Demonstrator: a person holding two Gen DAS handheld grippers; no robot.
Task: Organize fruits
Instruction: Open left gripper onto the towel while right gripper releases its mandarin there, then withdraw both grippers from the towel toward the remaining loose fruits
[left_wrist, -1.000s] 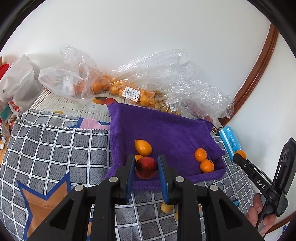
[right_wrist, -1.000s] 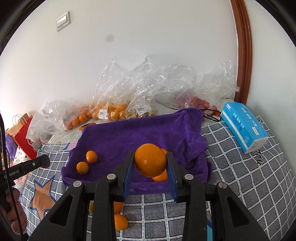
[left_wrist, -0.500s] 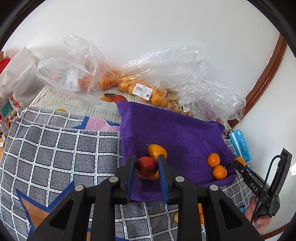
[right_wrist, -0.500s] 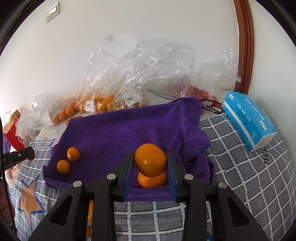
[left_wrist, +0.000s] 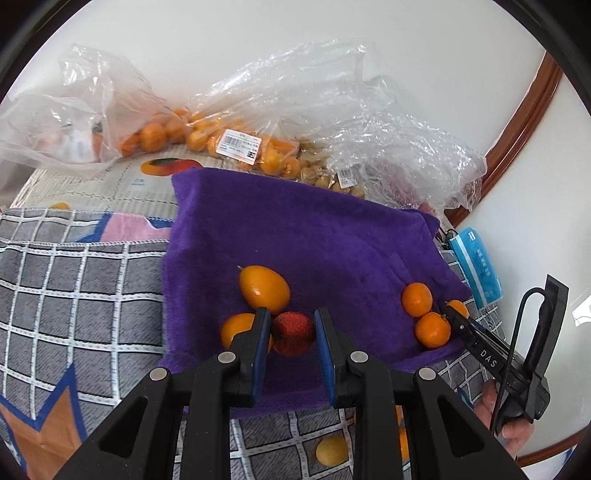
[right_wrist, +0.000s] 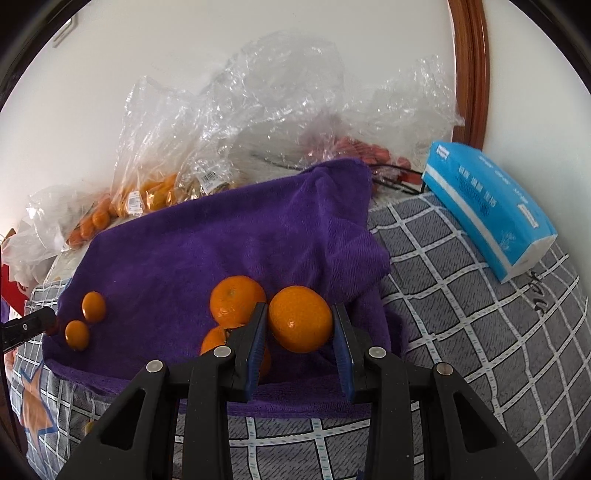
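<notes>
A purple towel (left_wrist: 332, 236) lies spread on the checked cover. My left gripper (left_wrist: 292, 334) is shut on a small red fruit (left_wrist: 293, 332), low over the towel's near left part, beside two oval orange fruits (left_wrist: 264, 288). Two small oranges (left_wrist: 417, 299) sit at the towel's right, where my right gripper shows from the side with an orange tip at its fingers. In the right wrist view my right gripper (right_wrist: 300, 325) is shut on an orange (right_wrist: 300, 318), just above the towel (right_wrist: 221, 243) and next to two other oranges (right_wrist: 236, 299). The oval fruits (right_wrist: 94, 305) lie at the left.
Clear plastic bags (left_wrist: 236, 110) of oranges and other fruit line the wall behind the towel. A blue tissue pack (right_wrist: 487, 206) lies on the checked cover at the right. Loose yellow-orange fruits (left_wrist: 331, 450) rest on the cover below the towel's near edge. A hand (left_wrist: 513, 424) holds the right gripper.
Both grippers have come down and forward toward the towel with their fruits still held. The red fruit now sits beside the oval fruits, the orange beside the other oranges.
</notes>
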